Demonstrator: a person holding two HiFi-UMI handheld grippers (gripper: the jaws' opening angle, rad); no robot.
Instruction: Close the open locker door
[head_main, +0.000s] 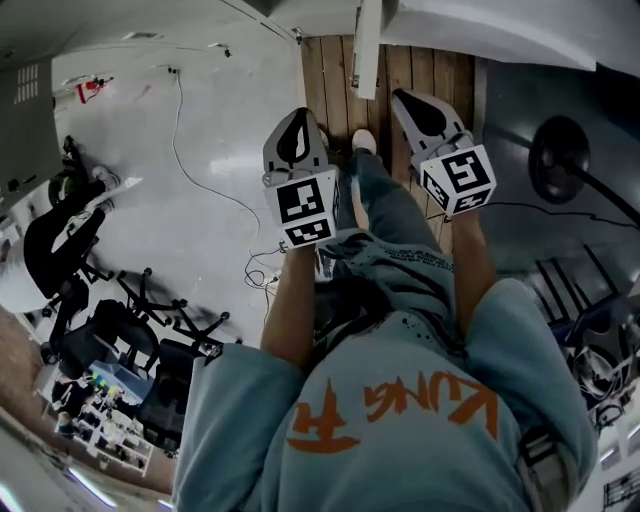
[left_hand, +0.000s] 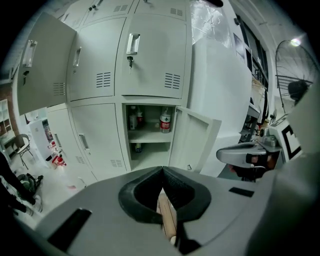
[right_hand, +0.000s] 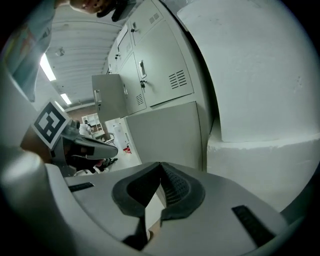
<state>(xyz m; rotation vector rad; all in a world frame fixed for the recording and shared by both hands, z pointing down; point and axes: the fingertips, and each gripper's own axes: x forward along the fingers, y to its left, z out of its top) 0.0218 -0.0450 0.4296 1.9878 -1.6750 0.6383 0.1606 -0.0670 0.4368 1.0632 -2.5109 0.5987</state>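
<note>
The lower locker (left_hand: 148, 136) stands open, with bottles (left_hand: 165, 121) on its shelf. Its white door (left_hand: 196, 141) is swung out to the right. In the right gripper view the door's outer face (right_hand: 167, 135) fills the middle, close ahead. My left gripper (left_hand: 162, 169) is shut and empty, aimed at the open compartment from some way back. My right gripper (right_hand: 160, 164) is also shut and empty, pointing at the door's outer face. In the head view both grippers, left (head_main: 297, 118) and right (head_main: 407, 98), hover over the wooden floor (head_main: 335, 80), short of the door's top edge (head_main: 367, 48).
An upper locker door (left_hand: 42, 62) also hangs open at the far left. A white block (right_hand: 260, 95) rises just right of the lower door. A fan (left_hand: 296, 75) stands to the right. Office chairs (head_main: 130, 330) and floor cables (head_main: 205, 180) lie to the left.
</note>
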